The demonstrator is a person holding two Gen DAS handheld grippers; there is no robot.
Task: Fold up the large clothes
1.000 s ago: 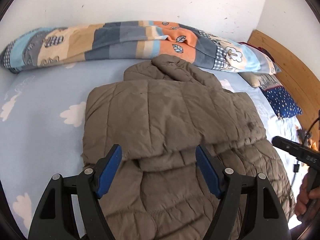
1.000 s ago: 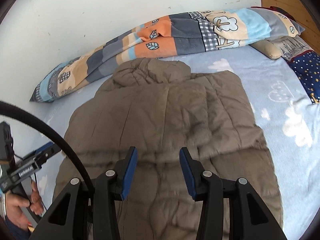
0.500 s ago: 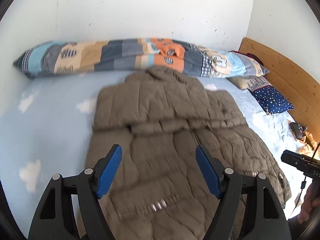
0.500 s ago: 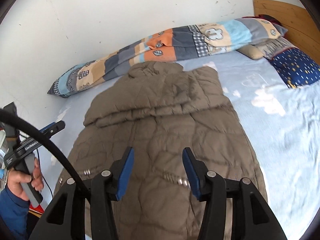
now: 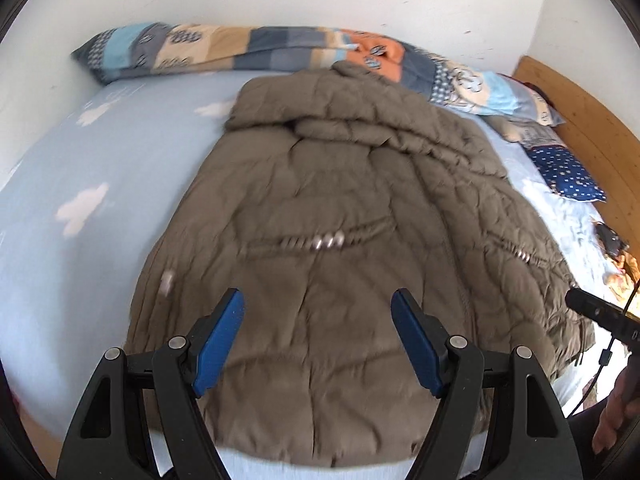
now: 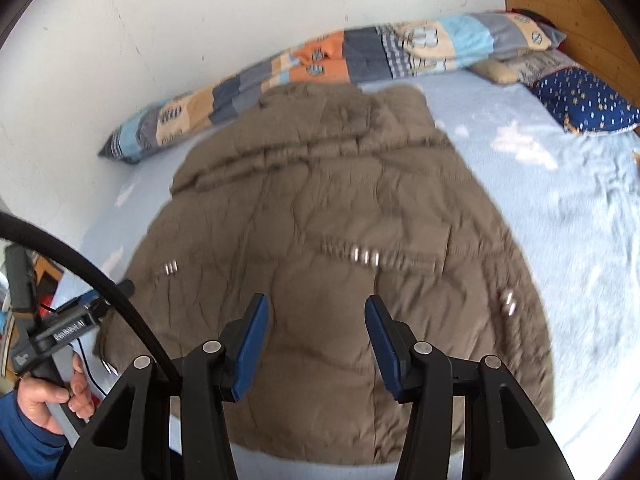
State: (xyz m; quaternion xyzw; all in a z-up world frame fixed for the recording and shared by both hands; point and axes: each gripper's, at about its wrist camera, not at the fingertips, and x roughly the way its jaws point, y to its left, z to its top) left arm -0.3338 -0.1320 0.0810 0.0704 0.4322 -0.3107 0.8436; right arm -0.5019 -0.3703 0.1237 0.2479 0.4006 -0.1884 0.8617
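We hold both the left gripper and right gripper open and empty above the brown coat's near edge, ready to grab it.

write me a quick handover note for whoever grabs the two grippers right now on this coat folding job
Left gripper: open, empty, above the coat's hem end.
Right gripper: open, empty, over the same end.
Brown padded coat: flat on the blue cloud-print bed sheet, collar toward the patchwork duvet along the wall.
Done: the sleeves appear folded across the upper part.
Left: probably grip the near hem with both grippers, fold it up toward the collar, then tidy.
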